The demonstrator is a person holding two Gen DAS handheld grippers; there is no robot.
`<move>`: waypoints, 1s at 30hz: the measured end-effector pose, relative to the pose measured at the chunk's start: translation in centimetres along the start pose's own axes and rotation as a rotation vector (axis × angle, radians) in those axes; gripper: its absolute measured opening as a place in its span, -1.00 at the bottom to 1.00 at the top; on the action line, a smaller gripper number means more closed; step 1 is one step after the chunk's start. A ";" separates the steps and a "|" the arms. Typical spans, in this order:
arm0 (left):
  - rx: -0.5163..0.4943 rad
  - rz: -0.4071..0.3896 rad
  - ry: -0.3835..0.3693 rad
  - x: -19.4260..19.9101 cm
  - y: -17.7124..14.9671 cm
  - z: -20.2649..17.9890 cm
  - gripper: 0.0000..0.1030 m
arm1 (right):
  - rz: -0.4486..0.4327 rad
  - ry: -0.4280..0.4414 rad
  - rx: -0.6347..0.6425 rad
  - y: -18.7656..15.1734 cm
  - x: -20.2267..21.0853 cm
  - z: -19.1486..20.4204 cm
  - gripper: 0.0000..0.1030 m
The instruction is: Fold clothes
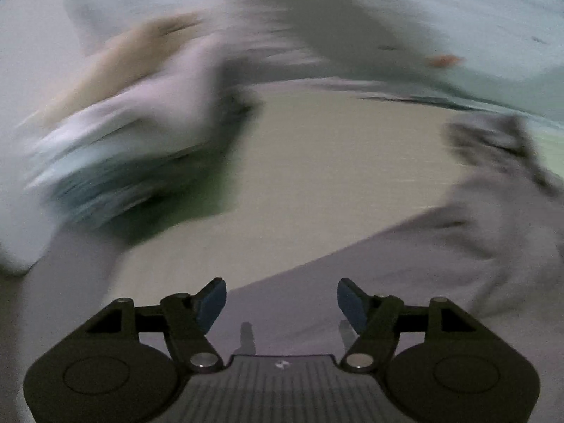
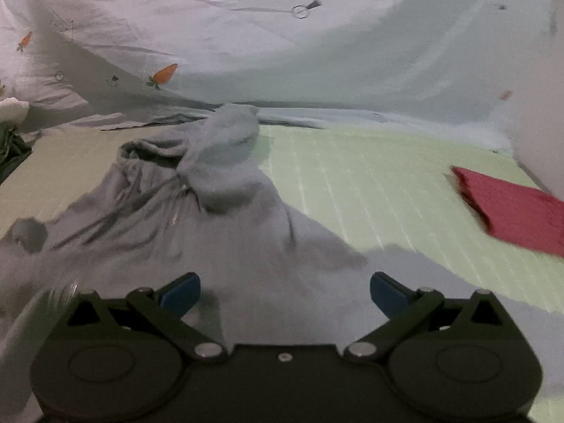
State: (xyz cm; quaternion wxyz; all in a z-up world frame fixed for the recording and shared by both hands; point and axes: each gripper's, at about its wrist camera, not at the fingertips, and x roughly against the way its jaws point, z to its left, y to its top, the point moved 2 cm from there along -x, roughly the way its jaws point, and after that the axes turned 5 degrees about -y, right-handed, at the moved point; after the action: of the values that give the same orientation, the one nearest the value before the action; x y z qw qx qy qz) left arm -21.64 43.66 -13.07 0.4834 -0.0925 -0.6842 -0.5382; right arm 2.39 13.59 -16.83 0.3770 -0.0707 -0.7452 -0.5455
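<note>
Both grippers — left and right — stood wide, holding nothing. The grey hoodie lay bunched on the green mat, apparently awaiting flattening.

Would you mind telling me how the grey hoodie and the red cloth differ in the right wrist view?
The grey hoodie lies rumpled, its hood bunched up into a hump, while the red cloth lies flat and looks neatly folded. The hoodie lies just ahead of the open right gripper; the red cloth lies off to the right, near the frame edge. The hoodie covers far more of the view. Both rest on the pale green mat.
</note>
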 end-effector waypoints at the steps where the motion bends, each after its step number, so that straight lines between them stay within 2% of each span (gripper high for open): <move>1: -0.047 -0.002 -0.022 -1.0 0.6 -1.7 0.37 | 0.003 0.021 0.014 1.0 -1.1 0.1 1.00; 3: -0.123 0.007 -0.035 -3.1 2.1 -4.9 0.37 | -0.002 0.061 0.061 2.7 -3.3 0.5 1.00; 6: -0.132 -0.005 -0.110 -6.1 4.8 -8.1 0.37 | -0.017 0.118 0.147 5.0 -6.7 1.1 1.00; 11: -0.164 -0.005 -0.258 -11.9 9.2 -14.3 0.43 | 0.021 0.238 0.069 7.1 -13.0 0.3 1.00; 14: -0.146 0.015 -0.312 -14.6 10.7 -17.6 0.43 | 0.045 0.287 0.078 7.8 -14.9 0.6 0.96; 15: -0.132 0.013 -0.327 -15.4 11.1 -18.5 0.43 | 0.051 0.301 0.083 8.0 -15.4 0.6 0.89; 17: -0.085 0.009 -0.345 -17.0 12.2 -19.8 0.43 | 0.062 0.325 0.093 8.5 -16.3 0.8 0.89; 20: -0.063 -0.008 -0.333 -18.9 13.4 -21.3 0.48 | 0.052 0.350 0.110 9.4 -17.5 1.0 0.87; 21: -0.075 -0.019 -0.316 -19.4 13.8 -21.8 0.48 | 0.056 0.369 0.107 9.7 -18.0 1.0 0.72; 22: -0.089 -0.030 -0.294 -19.4 13.9 -22.1 0.36 | 0.056 0.392 0.096 9.7 -18.3 1.0 0.56; 24: -0.112 -0.054 -0.286 -19.4 14.0 -22.4 -0.05 | 0.056 0.433 0.077 9.9 -18.9 1.1 0.13; 25: -0.118 -0.065 -0.290 -19.5 14.2 -22.5 -0.59 | 0.043 0.431 0.096 10.0 -19.0 1.4 -0.56; 26: -0.114 -0.071 -0.282 -20.0 14.8 -22.4 -0.67 | 0.042 0.436 0.107 10.3 -19.2 1.7 -0.85; 30: -0.096 -0.092 -0.251 -22.1 17.2 -22.2 -0.72 | 0.005 0.406 0.136 11.5 -20.8 2.9 -0.90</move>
State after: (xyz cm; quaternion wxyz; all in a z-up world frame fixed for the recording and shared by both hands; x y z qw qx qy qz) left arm 13.32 41.00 -19.81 0.3638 -0.1504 -0.7163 -0.5761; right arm 21.63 26.98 -21.74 0.5246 0.0645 -0.6890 -0.4960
